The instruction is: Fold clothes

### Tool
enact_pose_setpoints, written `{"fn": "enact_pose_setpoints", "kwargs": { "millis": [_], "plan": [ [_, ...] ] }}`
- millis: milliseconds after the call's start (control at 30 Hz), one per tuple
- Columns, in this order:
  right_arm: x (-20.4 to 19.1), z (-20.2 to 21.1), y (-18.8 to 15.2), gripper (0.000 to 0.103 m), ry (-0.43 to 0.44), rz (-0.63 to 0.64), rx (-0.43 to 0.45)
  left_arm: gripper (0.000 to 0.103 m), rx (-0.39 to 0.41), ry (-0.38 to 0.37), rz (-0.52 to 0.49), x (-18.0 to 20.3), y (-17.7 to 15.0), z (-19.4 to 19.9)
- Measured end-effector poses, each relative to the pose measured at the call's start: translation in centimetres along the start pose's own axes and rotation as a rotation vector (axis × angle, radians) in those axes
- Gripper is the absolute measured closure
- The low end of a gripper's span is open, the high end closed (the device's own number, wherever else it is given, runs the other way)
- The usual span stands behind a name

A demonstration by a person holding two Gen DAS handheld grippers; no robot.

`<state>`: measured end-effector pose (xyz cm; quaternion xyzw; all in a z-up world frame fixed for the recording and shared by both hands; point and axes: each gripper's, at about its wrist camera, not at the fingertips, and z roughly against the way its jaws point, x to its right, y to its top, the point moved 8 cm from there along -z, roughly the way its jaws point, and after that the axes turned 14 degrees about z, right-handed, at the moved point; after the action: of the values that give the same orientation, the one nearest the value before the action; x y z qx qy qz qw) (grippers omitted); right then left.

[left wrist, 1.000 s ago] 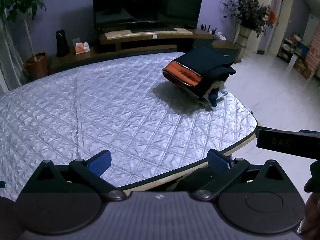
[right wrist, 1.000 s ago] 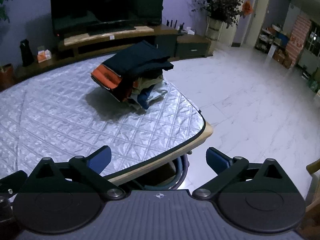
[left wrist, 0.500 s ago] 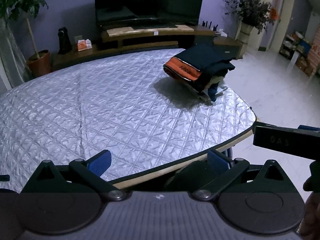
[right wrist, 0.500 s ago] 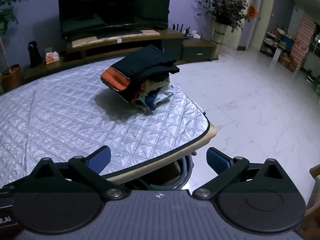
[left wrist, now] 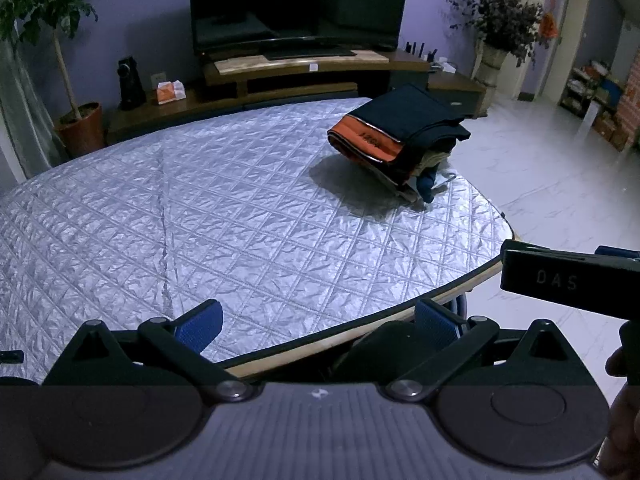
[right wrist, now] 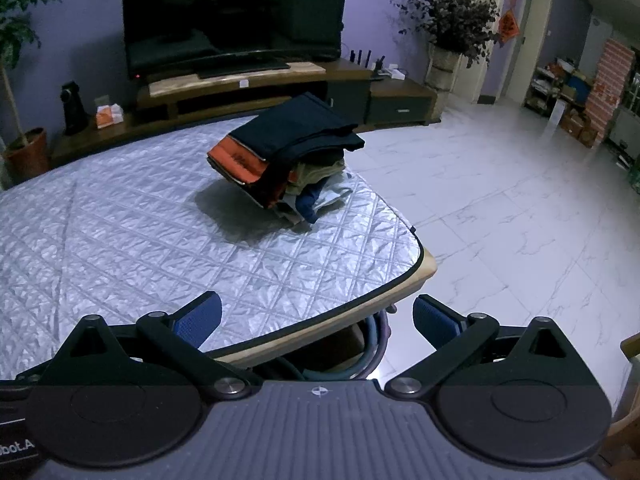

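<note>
A stack of folded clothes (left wrist: 400, 140) (right wrist: 284, 156), dark navy on top with an orange band at its side, sits tilted near the far right end of the quilted silver table (left wrist: 200, 216) (right wrist: 120, 232). My left gripper (left wrist: 318, 326) is open and empty, held over the table's near edge, well short of the stack. My right gripper (right wrist: 316, 322) is also open with nothing between its blue-padded fingers, at the table's right corner. The right gripper's black body (left wrist: 568, 280) shows at the right edge of the left wrist view.
Behind the table stand a TV (left wrist: 300, 4) on a low wooden cabinet (left wrist: 304, 68), a potted plant (left wrist: 60, 60) at the left and another plant (right wrist: 448, 28) at the right. White tiled floor (right wrist: 520, 208) opens to the right. A chair (right wrist: 360, 344) sits under the table edge.
Both grippers have pulled back and risen slightly from the table; the stack of clothes looks farther away. Both stay open.
</note>
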<state>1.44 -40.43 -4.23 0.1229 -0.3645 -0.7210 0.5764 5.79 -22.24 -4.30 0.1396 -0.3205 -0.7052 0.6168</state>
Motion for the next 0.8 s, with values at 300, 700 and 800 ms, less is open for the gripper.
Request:
{"fn": "enact_pose_setpoints", "kwargs": {
  "millis": [300,700,800],
  "plan": [
    [-0.41,0.07,0.12,0.000,0.010,0.007,0.004,0.001,-0.002,0.009,0.003,-0.23,0.02,0.09],
    [-0.80,-0.06,0.15,0.000,0.016,0.007,0.002,0.001,-0.005,0.005,0.005,-0.36,0.01,-0.04],
    [-0.94,-0.11,0.11,0.000,0.021,0.006,0.002,0.001,-0.006,0.004,0.005,-0.33,-0.05,-0.01]
  ]
}}
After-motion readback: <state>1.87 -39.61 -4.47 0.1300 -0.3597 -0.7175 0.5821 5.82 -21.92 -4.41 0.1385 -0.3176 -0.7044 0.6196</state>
